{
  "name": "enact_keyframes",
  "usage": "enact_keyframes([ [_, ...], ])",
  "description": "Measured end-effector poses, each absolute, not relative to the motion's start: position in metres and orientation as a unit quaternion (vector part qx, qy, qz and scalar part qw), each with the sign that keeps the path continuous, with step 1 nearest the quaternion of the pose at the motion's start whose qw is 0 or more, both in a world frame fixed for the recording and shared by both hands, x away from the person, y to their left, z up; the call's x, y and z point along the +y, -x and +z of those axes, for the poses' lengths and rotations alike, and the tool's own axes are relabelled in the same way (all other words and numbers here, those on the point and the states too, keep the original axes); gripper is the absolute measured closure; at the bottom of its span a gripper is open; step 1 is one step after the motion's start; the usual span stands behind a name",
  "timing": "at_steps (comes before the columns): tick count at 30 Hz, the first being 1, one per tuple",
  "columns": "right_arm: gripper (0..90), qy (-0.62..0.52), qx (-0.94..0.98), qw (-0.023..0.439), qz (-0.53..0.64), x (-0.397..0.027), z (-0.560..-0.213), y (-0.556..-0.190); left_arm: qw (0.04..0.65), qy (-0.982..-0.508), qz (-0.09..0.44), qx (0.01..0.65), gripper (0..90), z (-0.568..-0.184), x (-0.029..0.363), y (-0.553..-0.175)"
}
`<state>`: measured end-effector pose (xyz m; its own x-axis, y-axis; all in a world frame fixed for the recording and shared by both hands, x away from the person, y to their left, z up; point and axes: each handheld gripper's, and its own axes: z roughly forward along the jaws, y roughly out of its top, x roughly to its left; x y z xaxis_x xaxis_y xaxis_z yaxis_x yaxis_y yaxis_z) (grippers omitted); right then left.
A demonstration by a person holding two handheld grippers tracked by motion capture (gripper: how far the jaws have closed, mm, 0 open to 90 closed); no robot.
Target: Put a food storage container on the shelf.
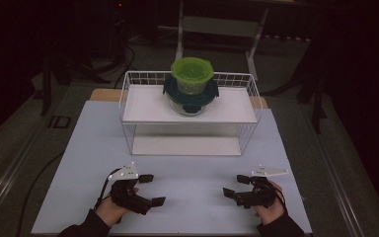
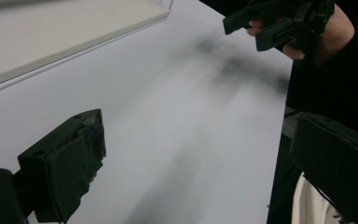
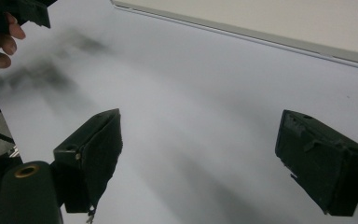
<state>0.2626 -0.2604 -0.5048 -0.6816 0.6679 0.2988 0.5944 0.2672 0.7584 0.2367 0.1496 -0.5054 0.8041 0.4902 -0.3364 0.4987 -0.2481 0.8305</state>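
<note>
With the left gripper (image 1: 147,189) and right gripper (image 1: 237,185) both spread and empty at six o'clock, we should probably reach level toward the stacked tubs (image 1: 191,85) on the rack (image 1: 143,106) at twelve o'clock.

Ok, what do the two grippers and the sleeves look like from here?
Both the left gripper and the right gripper are black, with two blocky padded jaws. Each carries a pale grey three-cornered plate on top. A dark cable trails from the left one. The person wears dark sleeves.
</note>
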Motion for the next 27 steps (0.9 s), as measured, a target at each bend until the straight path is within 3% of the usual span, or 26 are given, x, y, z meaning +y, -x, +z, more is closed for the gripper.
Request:
enact_keyframes([
  [27, 14.2, -0.404, 0.787, 0.057, 0.462, -0.28, -0.512, -0.257, 0.533, -0.788, 0.016, 0.308, 3.1, -0.516, 0.153, -0.227],
])
